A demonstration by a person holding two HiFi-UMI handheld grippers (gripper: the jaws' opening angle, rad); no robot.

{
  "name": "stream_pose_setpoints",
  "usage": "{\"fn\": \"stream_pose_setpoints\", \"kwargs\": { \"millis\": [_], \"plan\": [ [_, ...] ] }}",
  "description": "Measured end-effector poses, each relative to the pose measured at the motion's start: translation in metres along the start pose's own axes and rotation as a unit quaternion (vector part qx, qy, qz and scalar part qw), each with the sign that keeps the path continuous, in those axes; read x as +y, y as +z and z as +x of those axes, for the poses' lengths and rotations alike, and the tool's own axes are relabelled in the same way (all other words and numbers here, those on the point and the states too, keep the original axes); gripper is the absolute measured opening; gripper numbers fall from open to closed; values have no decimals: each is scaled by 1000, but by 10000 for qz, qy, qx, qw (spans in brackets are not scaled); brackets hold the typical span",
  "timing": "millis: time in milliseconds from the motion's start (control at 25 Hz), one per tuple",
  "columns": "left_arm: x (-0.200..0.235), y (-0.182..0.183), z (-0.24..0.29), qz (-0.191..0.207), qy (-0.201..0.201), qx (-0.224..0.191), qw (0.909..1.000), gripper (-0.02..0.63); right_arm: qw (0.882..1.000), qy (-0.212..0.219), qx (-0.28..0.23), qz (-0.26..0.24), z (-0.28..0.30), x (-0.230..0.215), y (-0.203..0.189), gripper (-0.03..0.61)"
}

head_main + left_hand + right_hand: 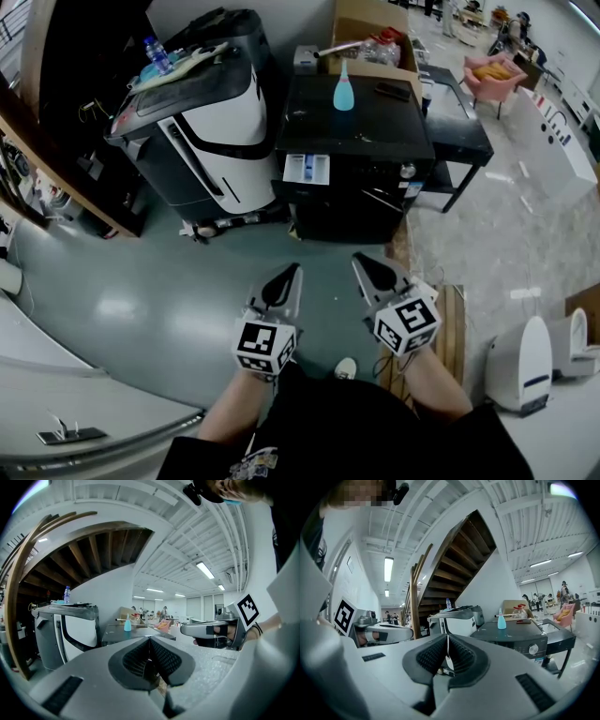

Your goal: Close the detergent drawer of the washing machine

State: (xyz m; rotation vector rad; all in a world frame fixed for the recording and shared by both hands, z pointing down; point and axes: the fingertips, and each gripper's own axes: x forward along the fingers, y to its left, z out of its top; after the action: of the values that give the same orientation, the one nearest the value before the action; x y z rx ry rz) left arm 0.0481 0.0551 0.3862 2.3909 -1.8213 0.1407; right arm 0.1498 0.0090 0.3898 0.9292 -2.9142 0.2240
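Detergent drawer (307,169) open; bottle (344,86) atop washing machine (375,127).

Inside the detergent drawer (307,169), details are indistinct.

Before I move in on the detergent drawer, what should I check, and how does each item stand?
1. Detergent drawer found, pulled out of the washing machine front: ok.
2. Left gripper empty, jaws together: ok.
3. Right gripper empty, jaws together: ok.
4. Approach to the drawer: ok, only bare floor shows between it and the grippers.
5. Blue bottle upright on the machine's top, back from the front edge: ok.
6. Drawer slides freely: cannot tell.
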Motion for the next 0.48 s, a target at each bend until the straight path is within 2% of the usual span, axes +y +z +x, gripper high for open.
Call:
{"fn": "stream_pose_setpoints", "kwargs": {
  "millis": [480],
  "plan": [
    [38, 3, 0, -51, -97, -7, 9999, 5, 10000, -28, -19, -6, 35, 12, 1, 65]
  ]
}}
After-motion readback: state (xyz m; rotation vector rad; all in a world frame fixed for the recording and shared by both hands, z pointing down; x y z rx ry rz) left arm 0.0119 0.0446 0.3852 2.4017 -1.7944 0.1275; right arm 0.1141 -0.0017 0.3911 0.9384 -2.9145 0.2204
